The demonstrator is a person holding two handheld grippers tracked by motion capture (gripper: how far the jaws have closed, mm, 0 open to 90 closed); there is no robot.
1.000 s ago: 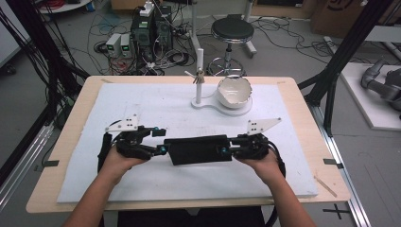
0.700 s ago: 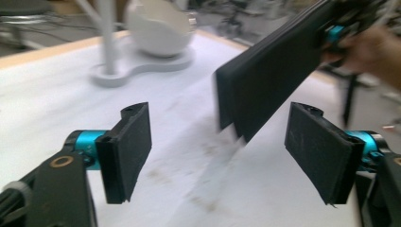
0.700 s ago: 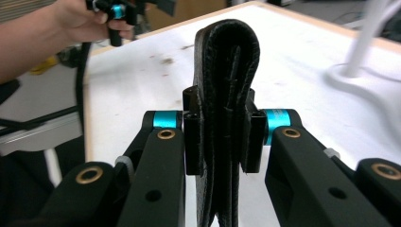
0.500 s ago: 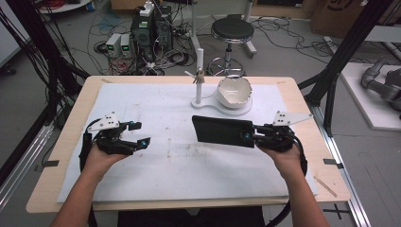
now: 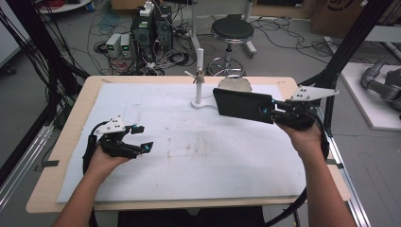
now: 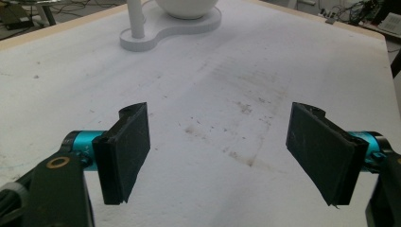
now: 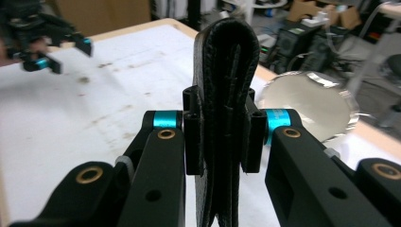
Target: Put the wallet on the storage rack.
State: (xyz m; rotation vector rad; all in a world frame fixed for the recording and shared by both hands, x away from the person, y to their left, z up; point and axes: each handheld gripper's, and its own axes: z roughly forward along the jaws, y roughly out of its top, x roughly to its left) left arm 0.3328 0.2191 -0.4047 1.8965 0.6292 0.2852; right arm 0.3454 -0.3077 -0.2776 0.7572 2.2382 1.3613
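Observation:
My right gripper [image 5: 267, 111] is shut on one end of a flat black leather case [image 5: 241, 105] and holds it in the air in front of the white bowl [image 5: 235, 83]. In the right gripper view the case [image 7: 227, 61] stands on edge between the pads, with the bowl [image 7: 307, 104] behind it. My left gripper [image 5: 144, 137] rests low over the white mat at the left. Its jaws have just been opening and stand wide, with nothing between the pads [image 6: 125, 151].
A white stand [image 5: 199, 66] with a post and a flat base [image 6: 161, 33] sits at the back middle, and the bowl rests on that base. The white mat [image 5: 203, 151] covers the wooden table. Cables, boxes and a stool are on the floor beyond.
Both grippers held the black case at mid-table. The left one let go, opened and drew back to the left. The right one lifted the case up and to the right, toward the bowl.

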